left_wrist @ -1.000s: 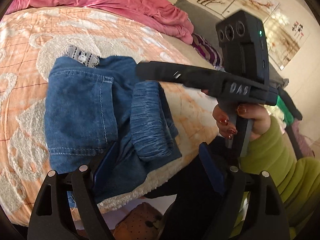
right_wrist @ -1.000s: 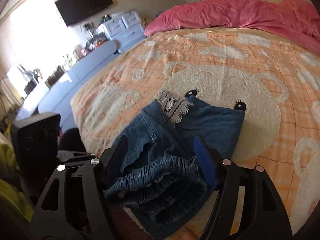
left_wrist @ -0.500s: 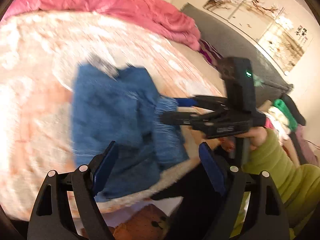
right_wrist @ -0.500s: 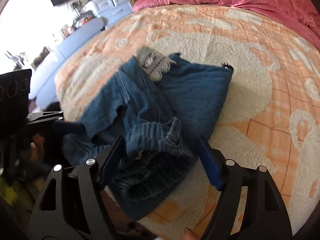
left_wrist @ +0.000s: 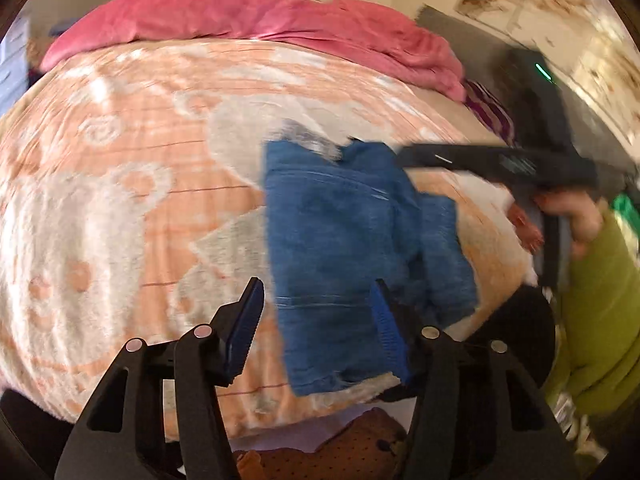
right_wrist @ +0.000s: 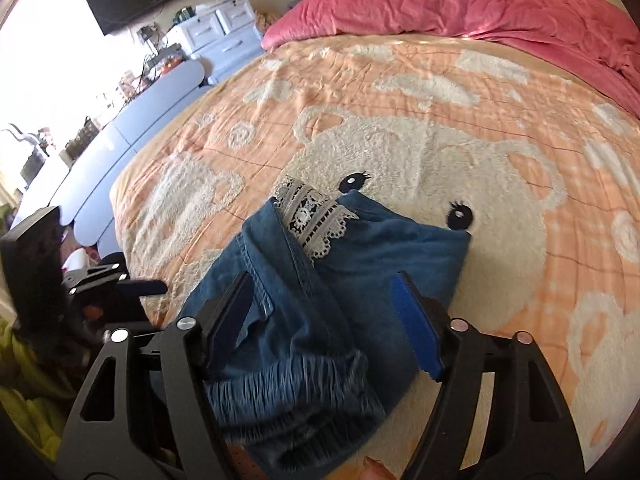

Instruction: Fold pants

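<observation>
Though already doubled into a small bundle close to the near edge of the peach bear-print blanket [right_wrist: 440, 92], far from tidy: denim pants [right_wrist: 372, 256] with the lace hem trim [right_wrist: 316, 220] poking out at the far end and the ruched elastic waistband [right_wrist: 296, 384] bunched at the near end.

Left gripper [left_wrist: 320, 328] about half-spread, jaws just closing in, hovering at the bundle's near left corner; denim seen between the fingers, no pad pressing on it. Right gripper [right_wrist: 324, 320] likewise part-open, jaws just narrowing, straddling the waistband end, nothing visibly pinched.

Judged from this, a squaring-up step. To do it well:
- Pinch the full stack of layers at each near corner, not the top layer alone.
- Keep both grips level, so that the edges stay aligned.
- Tuck the lace under before pressing flat.
- Smooth the bunched waistband outward, away from the crease.
- Move slowly; loose denim slides easily on plush fleece.

No brand or label legible anywhere. A pale mark on the right gripper's side, in the left wrist view, too smeared to read.
</observation>
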Available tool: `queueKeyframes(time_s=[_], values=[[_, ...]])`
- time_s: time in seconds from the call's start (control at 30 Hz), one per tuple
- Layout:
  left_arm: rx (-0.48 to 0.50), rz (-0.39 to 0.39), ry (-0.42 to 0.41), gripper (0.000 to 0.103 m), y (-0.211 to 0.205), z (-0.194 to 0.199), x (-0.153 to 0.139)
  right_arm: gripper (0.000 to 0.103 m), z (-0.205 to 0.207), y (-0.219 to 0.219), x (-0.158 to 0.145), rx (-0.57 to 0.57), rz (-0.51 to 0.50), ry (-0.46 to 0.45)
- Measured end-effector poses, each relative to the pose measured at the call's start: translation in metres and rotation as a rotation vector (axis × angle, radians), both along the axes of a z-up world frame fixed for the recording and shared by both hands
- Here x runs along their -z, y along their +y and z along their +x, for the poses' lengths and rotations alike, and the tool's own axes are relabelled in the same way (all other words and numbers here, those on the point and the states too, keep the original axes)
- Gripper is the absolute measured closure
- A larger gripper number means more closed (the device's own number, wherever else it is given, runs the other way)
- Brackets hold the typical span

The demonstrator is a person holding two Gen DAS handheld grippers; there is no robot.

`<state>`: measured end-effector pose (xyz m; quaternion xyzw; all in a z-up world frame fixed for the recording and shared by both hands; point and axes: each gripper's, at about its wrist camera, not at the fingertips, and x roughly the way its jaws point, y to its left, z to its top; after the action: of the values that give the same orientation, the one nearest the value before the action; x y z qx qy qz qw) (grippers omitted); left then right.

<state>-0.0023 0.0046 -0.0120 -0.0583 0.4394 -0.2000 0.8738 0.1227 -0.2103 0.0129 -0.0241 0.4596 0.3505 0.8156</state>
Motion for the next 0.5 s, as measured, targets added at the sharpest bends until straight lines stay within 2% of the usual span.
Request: queueKeyframes(time_s=[0.07, 0.17, 0.37, 0.5], values=[[0.042, 0.037, 0.019, 0.053, -0.015, 0.000, 0.010, 0.052, 0.007, 0.007, 0.006, -0.004, -0.025, 0.004], [0.047, 0.084, 0.041, 0.054, -0.025, -0.004, 0.022, 0.060, 0.014, 0.017, 0.019, -0.021, -0.058, 0.035], [0.044, 0.053, 0.060, 0.053, -0.018, 0.000, 0.022, 0.060, 0.002, 0.034, 0.034, -0.117, -0.095, 0.062], [0.045, 0.061, 0.059, 0.052, -0.020, 0.001, 0.022, 0.060, -0.005, 0.037, 0.034, -0.130, -0.111, 0.055]])
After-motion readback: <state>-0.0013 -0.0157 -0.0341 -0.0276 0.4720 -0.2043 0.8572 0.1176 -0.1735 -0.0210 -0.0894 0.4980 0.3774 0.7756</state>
